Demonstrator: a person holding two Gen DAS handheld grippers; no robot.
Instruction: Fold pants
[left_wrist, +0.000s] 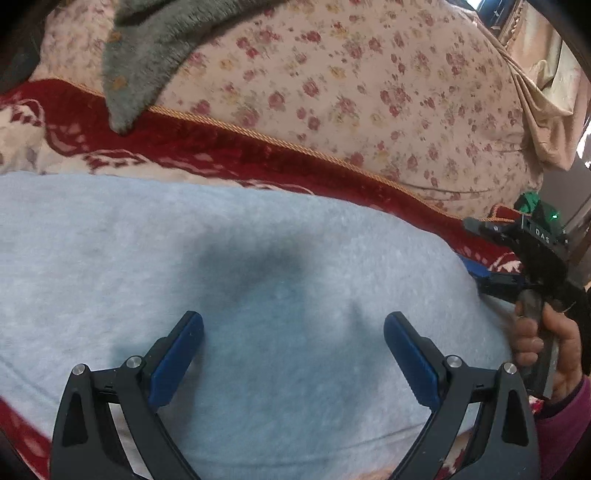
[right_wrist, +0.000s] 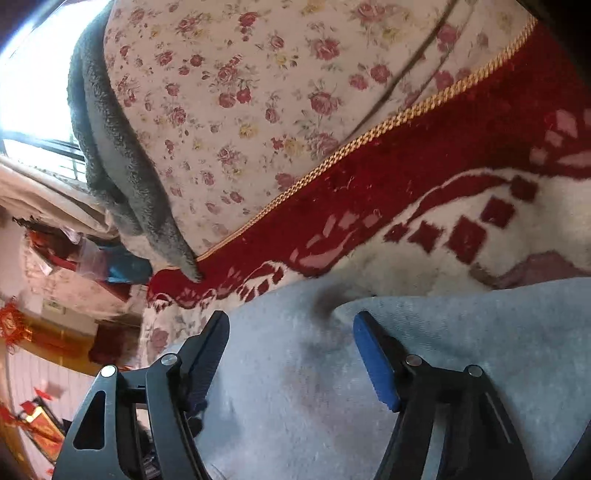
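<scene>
The light blue fleece pants (left_wrist: 258, 266) lie spread on a red and white patterned blanket (left_wrist: 207, 147). My left gripper (left_wrist: 293, 325) is open, its blue pads wide apart just above the cloth, holding nothing. My right gripper shows at the pants' right edge in the left wrist view (left_wrist: 491, 258), held in a hand; whether it touches the cloth there I cannot tell. In the right wrist view the right gripper (right_wrist: 291, 325) is open over the pants (right_wrist: 461, 350), near a raised crease at their edge.
A floral quilt (left_wrist: 369, 81) is piled behind the blanket, with a grey fleece garment (left_wrist: 147, 55) draped over it. The quilt (right_wrist: 258, 92) and grey garment (right_wrist: 118, 177) also show in the right wrist view, with a bright window (right_wrist: 33, 92) and room clutter at left.
</scene>
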